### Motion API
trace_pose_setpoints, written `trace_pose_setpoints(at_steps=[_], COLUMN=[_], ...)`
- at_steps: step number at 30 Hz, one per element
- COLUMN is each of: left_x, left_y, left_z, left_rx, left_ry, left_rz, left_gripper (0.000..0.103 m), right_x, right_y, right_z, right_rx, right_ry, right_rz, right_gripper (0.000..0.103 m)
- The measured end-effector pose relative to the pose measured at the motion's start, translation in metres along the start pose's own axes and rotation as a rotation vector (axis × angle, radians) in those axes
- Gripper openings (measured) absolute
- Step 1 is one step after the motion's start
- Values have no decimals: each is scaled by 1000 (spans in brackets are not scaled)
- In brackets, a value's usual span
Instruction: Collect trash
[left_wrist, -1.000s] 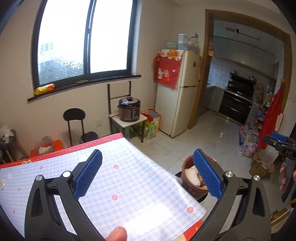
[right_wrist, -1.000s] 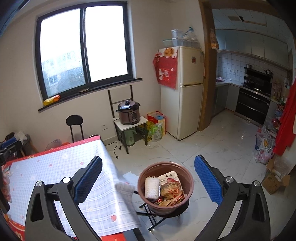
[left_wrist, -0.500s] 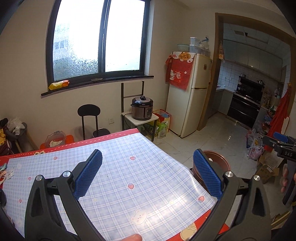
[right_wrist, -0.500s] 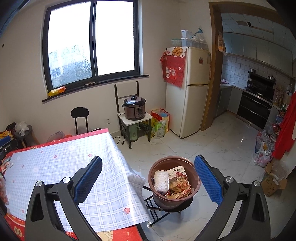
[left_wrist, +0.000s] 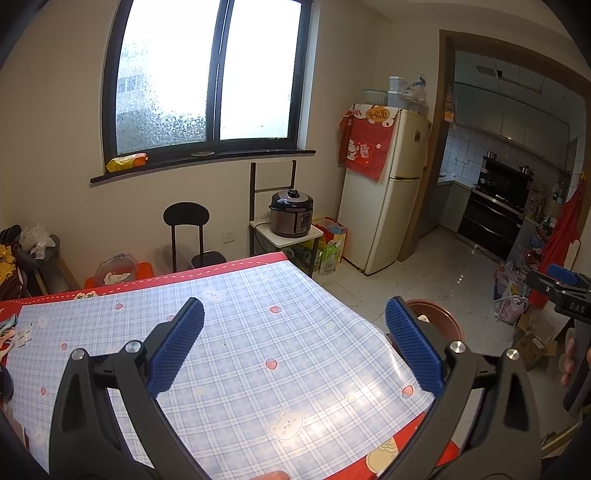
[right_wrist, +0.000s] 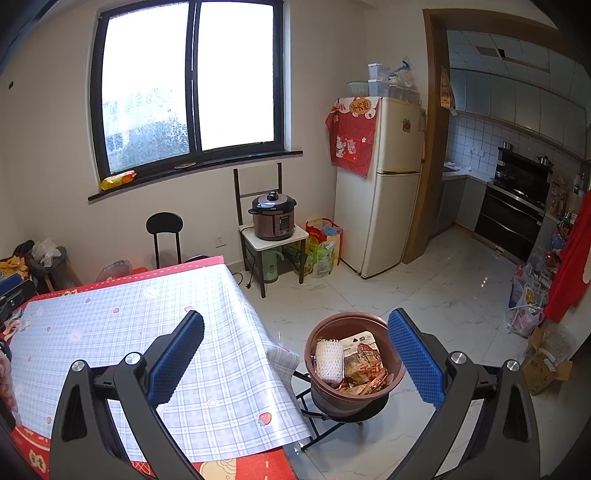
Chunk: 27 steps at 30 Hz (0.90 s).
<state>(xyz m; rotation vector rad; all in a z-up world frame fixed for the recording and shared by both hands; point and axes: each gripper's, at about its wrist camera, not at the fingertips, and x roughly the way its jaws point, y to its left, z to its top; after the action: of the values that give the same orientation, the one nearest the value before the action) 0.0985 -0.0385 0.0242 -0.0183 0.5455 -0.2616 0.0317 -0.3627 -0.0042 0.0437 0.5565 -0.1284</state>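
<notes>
A brown round bin (right_wrist: 325, 395) stands on a black stool beside the table's right end. It holds a white foam net sleeve (right_wrist: 328, 360) and several snack wrappers (right_wrist: 364, 365). Its rim also shows in the left wrist view (left_wrist: 445, 314). My right gripper (right_wrist: 295, 354) is open and empty, held above the table corner and the bin. My left gripper (left_wrist: 293, 343) is open and empty above the blue checked tablecloth (left_wrist: 258, 343). The right gripper's body shows at the right edge of the left wrist view (left_wrist: 569, 291).
Small scraps lie at the table's far left edge (left_wrist: 14, 334). A black stool (left_wrist: 186, 221), a pressure cooker on a small stand (left_wrist: 291, 214), bags (left_wrist: 330, 247) and a fridge (left_wrist: 384, 192) line the back wall. Cardboard boxes and bags (right_wrist: 539, 354) sit on the floor right.
Both grippers have risen and pulled back from the bin, so more of the table shows. The jaws stay open and empty.
</notes>
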Motion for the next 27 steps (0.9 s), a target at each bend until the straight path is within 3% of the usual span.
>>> trace_pose_setpoints(at_steps=[27], left_x=[4], left_y=[-4], left_z=[3], left_rx=[17], left_ry=[-17], left_rz=[-37], left_gripper=[97], right_x=[-5], right_y=[-3], right_z=[3], right_rx=[-3], right_ry=[-7], right_rz=[-12], right_gripper=[98])
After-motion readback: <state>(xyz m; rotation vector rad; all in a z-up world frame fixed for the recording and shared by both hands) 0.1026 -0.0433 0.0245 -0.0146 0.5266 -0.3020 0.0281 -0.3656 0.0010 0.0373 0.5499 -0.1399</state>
